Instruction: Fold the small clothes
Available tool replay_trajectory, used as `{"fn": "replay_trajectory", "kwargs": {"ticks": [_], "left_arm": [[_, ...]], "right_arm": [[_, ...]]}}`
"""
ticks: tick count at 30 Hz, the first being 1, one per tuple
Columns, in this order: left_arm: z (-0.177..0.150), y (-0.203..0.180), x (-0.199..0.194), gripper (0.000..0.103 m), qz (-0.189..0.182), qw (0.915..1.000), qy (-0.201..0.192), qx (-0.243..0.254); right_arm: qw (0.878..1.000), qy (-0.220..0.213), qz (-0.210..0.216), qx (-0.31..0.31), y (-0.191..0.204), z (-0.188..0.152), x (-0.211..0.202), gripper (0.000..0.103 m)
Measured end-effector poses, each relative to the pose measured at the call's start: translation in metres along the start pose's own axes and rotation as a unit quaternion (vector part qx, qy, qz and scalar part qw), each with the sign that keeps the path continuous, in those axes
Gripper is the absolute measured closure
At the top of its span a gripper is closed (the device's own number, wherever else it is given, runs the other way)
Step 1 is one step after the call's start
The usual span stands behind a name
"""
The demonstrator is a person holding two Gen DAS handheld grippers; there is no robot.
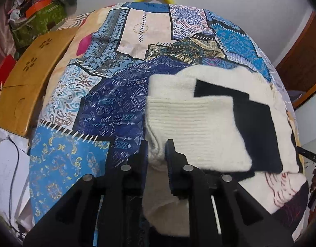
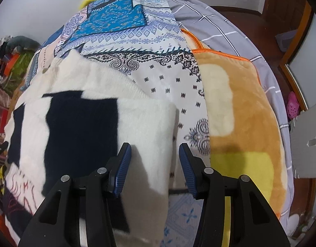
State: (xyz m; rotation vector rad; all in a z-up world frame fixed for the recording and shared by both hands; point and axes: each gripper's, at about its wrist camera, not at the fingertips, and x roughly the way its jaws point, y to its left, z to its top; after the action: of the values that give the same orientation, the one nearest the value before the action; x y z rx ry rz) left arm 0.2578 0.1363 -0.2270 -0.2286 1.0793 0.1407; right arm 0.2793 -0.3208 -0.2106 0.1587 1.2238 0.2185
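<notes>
Left wrist view shows the white sweater (image 1: pixel 199 123) with black patches lying on the patchwork bedspread (image 1: pixel 108 94), on the right side of the bed; a ribbed sleeve is folded across its middle; the left gripper (image 1: pixel 156 150) has its fingers close together, pinching a bunch of the white knit at the near left edge.

In the right wrist view the right gripper (image 2: pixel 154 156) hangs over the near right edge of the sweater; its fingers stand partly apart and hold nothing; an orange blanket (image 2: pixel 230 107) lies just to the right.

What could go wrong, I think: the pinch is small, so the soft knit may slip out if the left hand pulls too fast; a hard tug may also drag the folded sleeve loose and spoil the fold.

Both grippers tip steeply down toward the bed.
</notes>
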Motion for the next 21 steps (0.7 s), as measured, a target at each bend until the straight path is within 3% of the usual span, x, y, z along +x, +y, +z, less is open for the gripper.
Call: {"fn": "replay_trajectory", "kwargs": {"ticks": [11,14,17,21], "left_arm": [[-0.033,0.018,-0.026,0.08,0.017,0.9998,0.012,0.002],[-0.041,0.03,-0.037,0.072,0.014,0.9997,0.012,-0.016],[-0.046,0.042,-0.055,0.059,0.012,0.9994,-0.005,-0.032],[-0.054,0.046,-0.078,0.046,0.009,0.9993,-0.021,-0.03]], "right_arm": [[1.0,-0.02,0.009,-0.01,0.007,-0.038,-0.043,0.058],[0.999,-0.038,0.014,-0.007,0.007,-0.044,-0.062,0.057],[0.998,-0.064,0.017,-0.004,0.003,-0.052,-0.084,0.046],[0.996,-0.087,0.022,0.002,0.001,-0.066,-0.106,0.046]]}}
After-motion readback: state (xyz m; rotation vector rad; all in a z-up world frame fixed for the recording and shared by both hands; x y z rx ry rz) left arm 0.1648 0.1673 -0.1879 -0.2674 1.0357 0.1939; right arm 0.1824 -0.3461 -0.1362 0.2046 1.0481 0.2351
